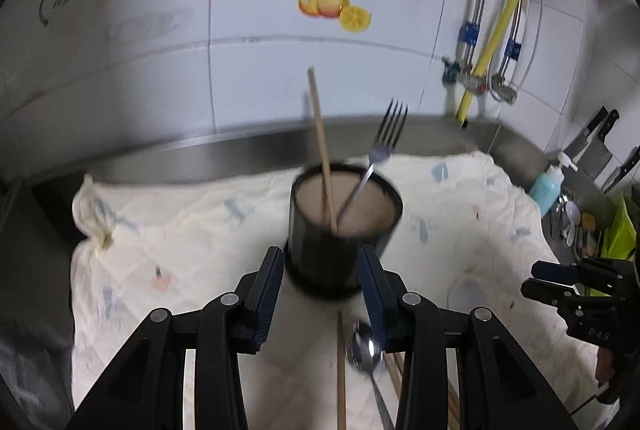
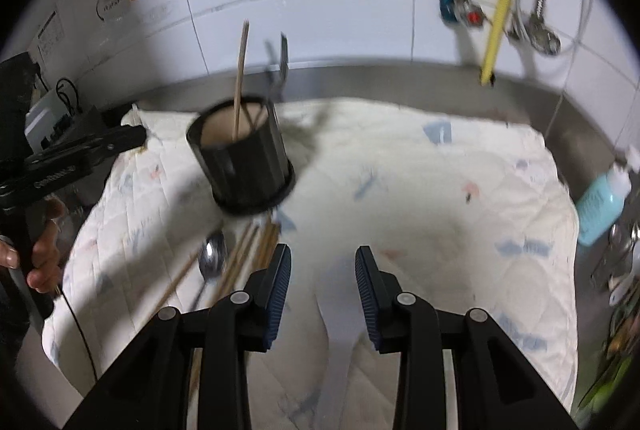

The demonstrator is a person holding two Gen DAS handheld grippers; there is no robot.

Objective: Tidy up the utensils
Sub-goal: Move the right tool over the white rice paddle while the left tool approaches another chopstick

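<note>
A black utensil holder (image 1: pixel 344 226) (image 2: pixel 244 165) stands on the white cloth. A wooden chopstick (image 1: pixel 320 141) (image 2: pixel 241 77) and a metal fork (image 1: pixel 386 137) (image 2: pixel 282 61) stand in it. My left gripper (image 1: pixel 320 286) (image 2: pixel 140 137) is open just short of the holder's base, and the right wrist view shows it apart from the holder. A spoon (image 1: pixel 364 350) (image 2: pixel 212 258) and several loose chopsticks (image 1: pixel 341 370) (image 2: pixel 248 254) lie on the cloth in front of the holder. My right gripper (image 2: pixel 323 262) (image 1: pixel 530 278) is open above bare cloth with nothing between its fingers.
The quilted cloth (image 2: pixel 440 189) covers a steel counter against a tiled wall. At the right edge are a blue bottle (image 1: pixel 548 185) (image 2: pixel 600 205), knives (image 1: pixel 596 145), and other small items. A yellow hose (image 1: pixel 504 13) and taps hang on the wall. A person's hand (image 2: pixel 44 254) holds the left gripper.
</note>
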